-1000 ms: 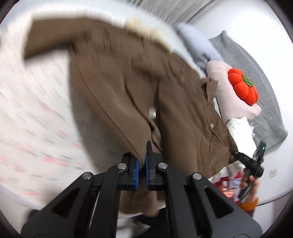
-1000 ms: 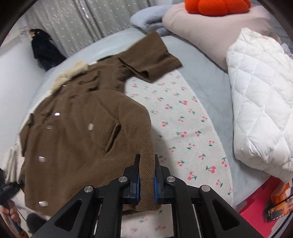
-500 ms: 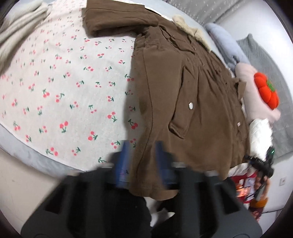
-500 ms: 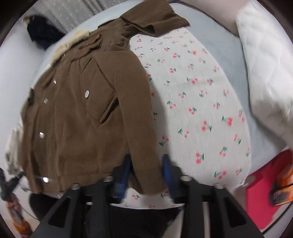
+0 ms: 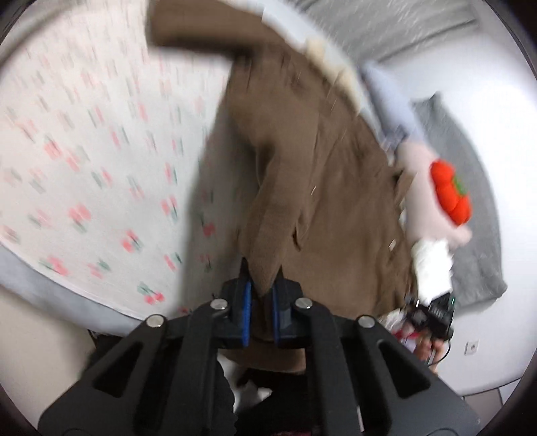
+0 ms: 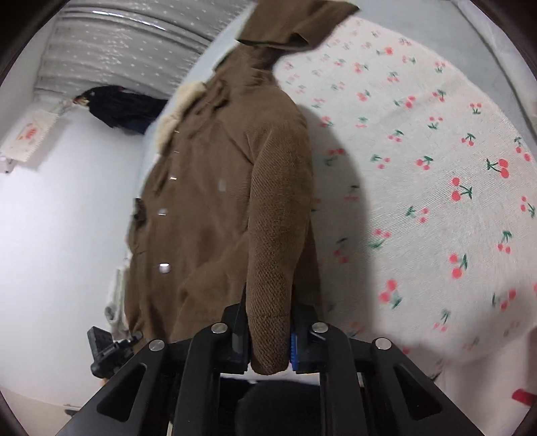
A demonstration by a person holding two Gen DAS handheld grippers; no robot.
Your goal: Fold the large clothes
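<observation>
A large brown corduroy coat (image 5: 322,187) with a cream fur collar lies on a cherry-print sheet (image 5: 84,161) on the bed. My left gripper (image 5: 261,302) is shut on the coat's hem near its left corner and lifts it. My right gripper (image 6: 268,338) is shut on the coat (image 6: 221,201) at its right hem edge, with the fabric raised off the sheet (image 6: 436,167). One sleeve (image 6: 295,23) lies out to the side at the far end. The left wrist view is blurred by motion.
A pink pillow with an orange pumpkin cushion (image 5: 451,198), a white quilted item (image 5: 433,265) and a grey blanket (image 5: 470,208) lie beside the coat. A dark garment (image 6: 124,107) hangs by the curtain. The other gripper shows at each view's edge (image 6: 104,348).
Both grippers were blurred and seemed spread wider half a second ago; now both are shut on the hem. The coat's lower edge has risen off the sheet.
</observation>
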